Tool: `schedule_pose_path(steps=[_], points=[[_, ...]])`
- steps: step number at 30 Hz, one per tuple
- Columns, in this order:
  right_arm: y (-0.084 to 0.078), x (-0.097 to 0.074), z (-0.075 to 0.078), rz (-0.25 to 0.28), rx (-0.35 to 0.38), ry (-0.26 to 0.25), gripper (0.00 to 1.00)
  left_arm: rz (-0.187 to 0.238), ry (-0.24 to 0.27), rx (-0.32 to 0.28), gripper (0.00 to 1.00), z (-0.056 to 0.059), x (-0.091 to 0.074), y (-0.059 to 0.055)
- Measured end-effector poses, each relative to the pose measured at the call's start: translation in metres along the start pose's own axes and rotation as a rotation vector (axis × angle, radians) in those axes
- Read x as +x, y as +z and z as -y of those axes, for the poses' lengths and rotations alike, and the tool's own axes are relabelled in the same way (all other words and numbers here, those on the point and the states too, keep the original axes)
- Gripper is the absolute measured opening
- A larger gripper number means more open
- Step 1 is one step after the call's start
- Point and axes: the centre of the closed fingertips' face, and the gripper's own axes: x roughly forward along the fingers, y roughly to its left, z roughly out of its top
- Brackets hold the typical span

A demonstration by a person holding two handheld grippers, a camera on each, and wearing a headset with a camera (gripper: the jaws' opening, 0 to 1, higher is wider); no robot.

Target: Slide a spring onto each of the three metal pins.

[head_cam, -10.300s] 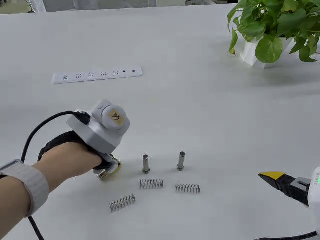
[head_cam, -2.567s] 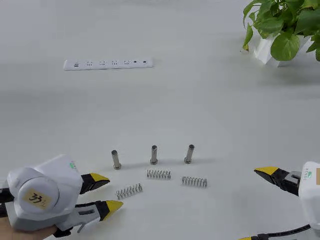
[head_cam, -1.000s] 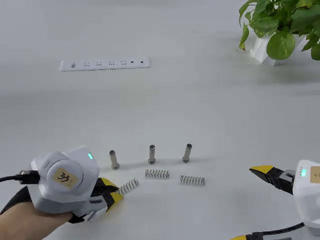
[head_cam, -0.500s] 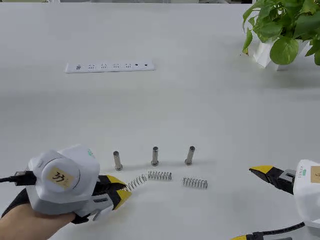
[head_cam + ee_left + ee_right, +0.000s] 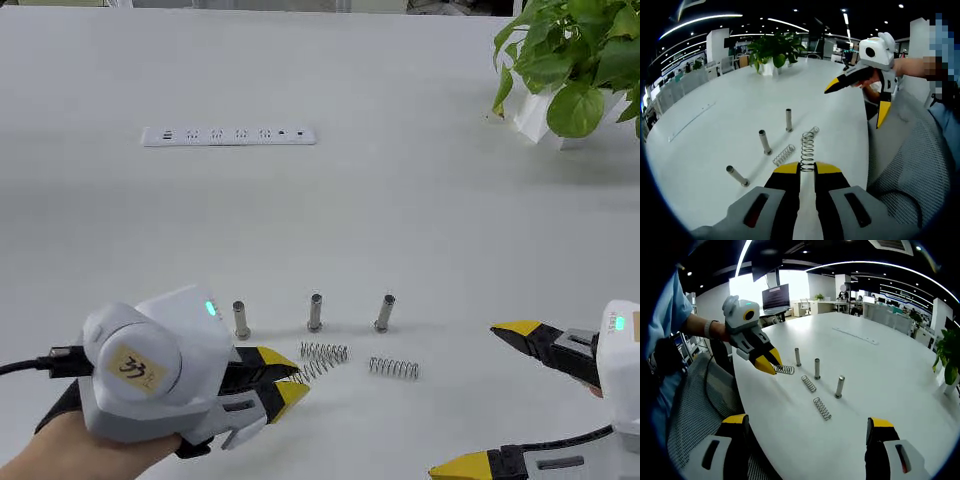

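One spring (image 5: 808, 149) between jaws of left gripper (image 5: 807, 169)

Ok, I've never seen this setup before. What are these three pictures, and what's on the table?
There is no robot arm: a person holds a two-jaw gripper in each hand. The head view looks down from the headset, and each round view rides on one gripper. The left gripper is shut on one spring. The right gripper is open and holds nothing. On the white table stand three metal pins, all bare, with two more springs lying beside them. Behind are a power strip and a potted plant.
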Motion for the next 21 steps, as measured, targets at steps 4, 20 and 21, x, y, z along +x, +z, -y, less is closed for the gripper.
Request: schedule_pose_path(steps=[4, 20, 21], points=[[0.010, 0.000, -0.002, 0.030, 0.018, 0.021, 0.96, 0.030, -0.027, 0.019, 0.07, 0.009, -0.001, 0.012], [0.040, 0.006, -0.020, 0.098, 0.079, 0.178, 0.63, 0.084, -0.115, 0.050, 0.07, 0.031, 0.004, 0.034], [0.042, 0.006, -0.023, 0.100, 0.086, 0.198, 0.60, 0.087, -0.121, 0.052, 0.07, 0.033, 0.004, 0.036]])
